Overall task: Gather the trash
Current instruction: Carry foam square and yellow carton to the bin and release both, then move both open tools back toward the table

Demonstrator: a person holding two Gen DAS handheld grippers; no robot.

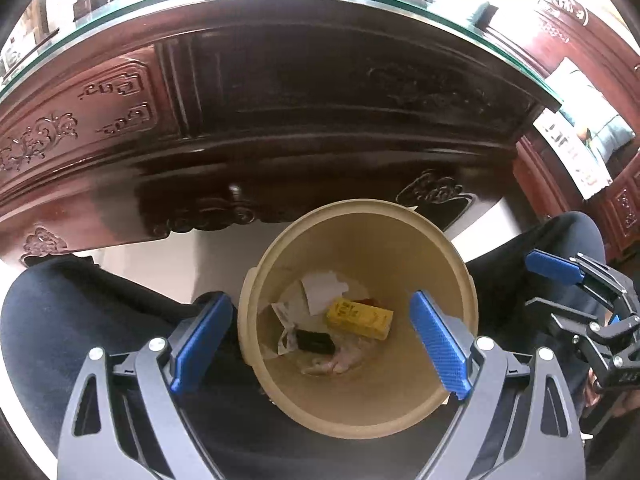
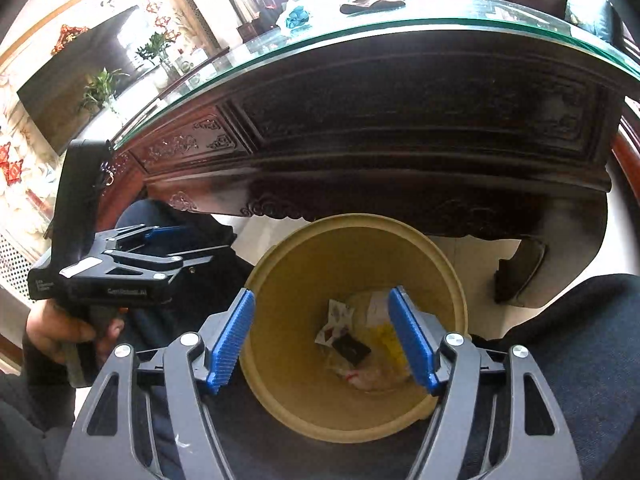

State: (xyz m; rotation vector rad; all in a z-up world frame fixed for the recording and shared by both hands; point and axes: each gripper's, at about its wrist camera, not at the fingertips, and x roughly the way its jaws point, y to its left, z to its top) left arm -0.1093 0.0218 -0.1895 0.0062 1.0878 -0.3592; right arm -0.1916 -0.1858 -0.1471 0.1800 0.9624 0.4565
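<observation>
Both grippers, left gripper (image 1: 320, 344) and right gripper (image 2: 322, 338), are hovering empty, fingers apart, above the tan bin (image 1: 280, 400) holding trash, including a yellow box (image 1: 359, 317). Knocking its near rim could tip it.

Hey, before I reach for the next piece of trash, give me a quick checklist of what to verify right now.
1. Left gripper empty, fingers apart: ok.
2. Right gripper empty, fingers apart: ok.
3. Bin upright between the knees, mouth unobstructed: ok.
4. Dropped items inside: yellow box, black item, white paper lie at the bottom: ok.
5. Room left in bin: ok, only the bottom is covered.
6. More trash on the glass tabletop: cannot tell.
</observation>
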